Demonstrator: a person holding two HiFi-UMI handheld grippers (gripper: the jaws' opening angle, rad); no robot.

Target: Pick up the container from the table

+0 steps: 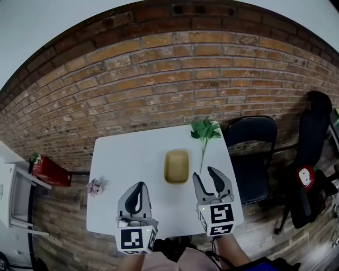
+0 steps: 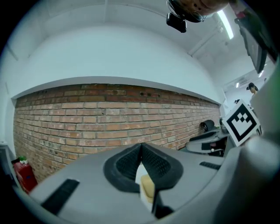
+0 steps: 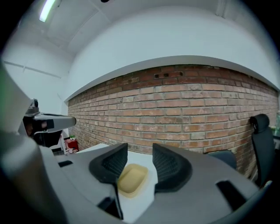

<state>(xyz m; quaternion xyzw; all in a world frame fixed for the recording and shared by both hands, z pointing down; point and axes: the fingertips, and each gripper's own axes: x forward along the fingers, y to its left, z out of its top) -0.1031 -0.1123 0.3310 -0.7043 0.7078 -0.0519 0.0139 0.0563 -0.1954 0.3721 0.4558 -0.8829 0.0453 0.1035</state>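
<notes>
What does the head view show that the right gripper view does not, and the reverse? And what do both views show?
Only the head view: the green sprig, the pink flower at the table's left edge, and the marker cube of the right gripper. Only the right gripper view: the ceiling lamp. Both: the yellow container on the white table, the right gripper's jaws standing apart, the brick wall and a black chair.
</notes>
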